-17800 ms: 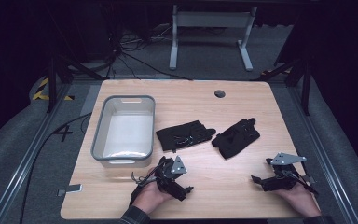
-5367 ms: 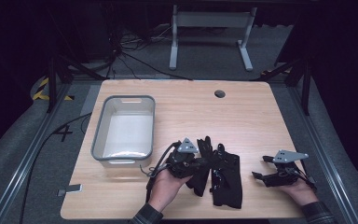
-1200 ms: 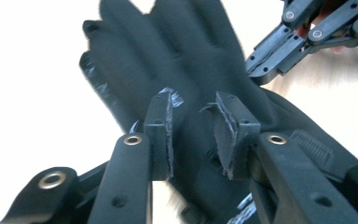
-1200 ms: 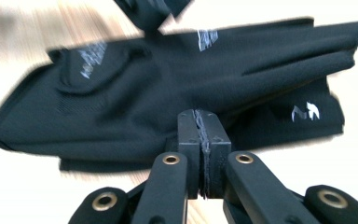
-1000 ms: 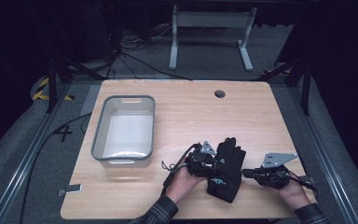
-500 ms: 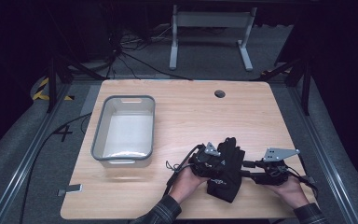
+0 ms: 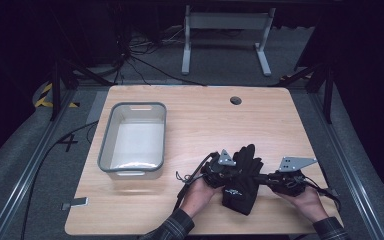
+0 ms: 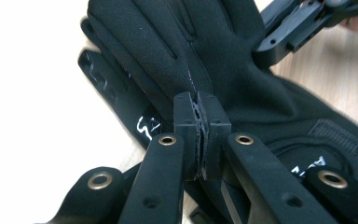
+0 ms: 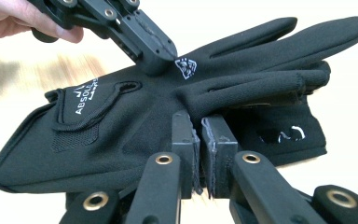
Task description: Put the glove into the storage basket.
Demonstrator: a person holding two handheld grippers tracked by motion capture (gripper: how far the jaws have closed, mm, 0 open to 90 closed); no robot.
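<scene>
Slippage is the risk: both hand-held grippers, left (image 8: 199, 135) and right (image 9: 200, 154), pinch only thin fabric of the top black glove (image 7: 240, 177), stacked right of the grey bin (image 7: 132, 141), so the under glove (image 9: 284, 133) may shift.

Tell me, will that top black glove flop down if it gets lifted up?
Probably yes. The top black glove looks like thin, soft fabric, creased where the right hand-held gripper pinches it, so its fingers would likely droop. It seems light, and being flat cloth it should not roll. It may drag the glove underneath along.
</scene>
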